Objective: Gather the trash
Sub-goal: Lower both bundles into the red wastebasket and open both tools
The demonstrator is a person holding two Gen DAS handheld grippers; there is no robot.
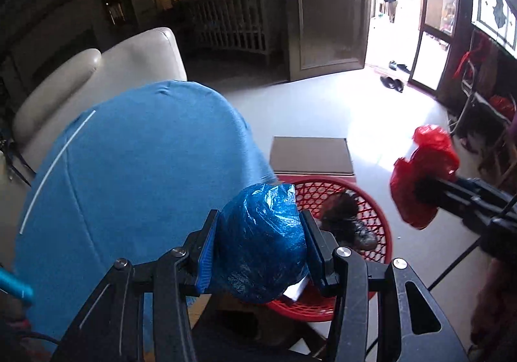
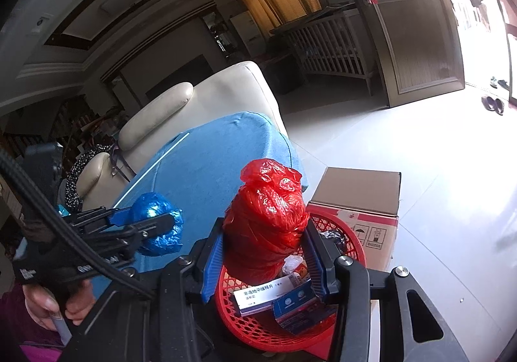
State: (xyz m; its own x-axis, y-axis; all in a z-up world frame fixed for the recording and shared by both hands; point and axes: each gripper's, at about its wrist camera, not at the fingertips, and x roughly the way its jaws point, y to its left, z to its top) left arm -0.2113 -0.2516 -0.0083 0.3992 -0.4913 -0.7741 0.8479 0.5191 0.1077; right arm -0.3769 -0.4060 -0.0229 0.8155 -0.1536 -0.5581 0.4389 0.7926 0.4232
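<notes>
My left gripper [image 1: 258, 239] is shut on a crumpled blue plastic bag [image 1: 261, 245], held above the near rim of a red mesh basket [image 1: 374, 210]. The same blue plastic bag [image 2: 158, 223] shows at the left of the right wrist view, over the blue-covered table [image 2: 210, 168]. My right gripper [image 2: 263, 252] is shut on a crumpled red plastic bag [image 2: 268, 220] above the red mesh basket [image 2: 342, 226], which holds white medicine boxes [image 2: 258, 295] and dark scraps. From the left wrist view the red plastic bag [image 1: 423, 174] hangs to the right of the basket.
A cardboard box [image 2: 358, 200] stands on the floor behind the basket. A cream armchair [image 1: 97, 84] sits beyond the blue-covered table [image 1: 129, 168]. A wooden door [image 1: 326, 6], a bright open doorway and shoes [image 1: 392, 82] lie further off. A hand [image 2: 48, 300] grips the left tool.
</notes>
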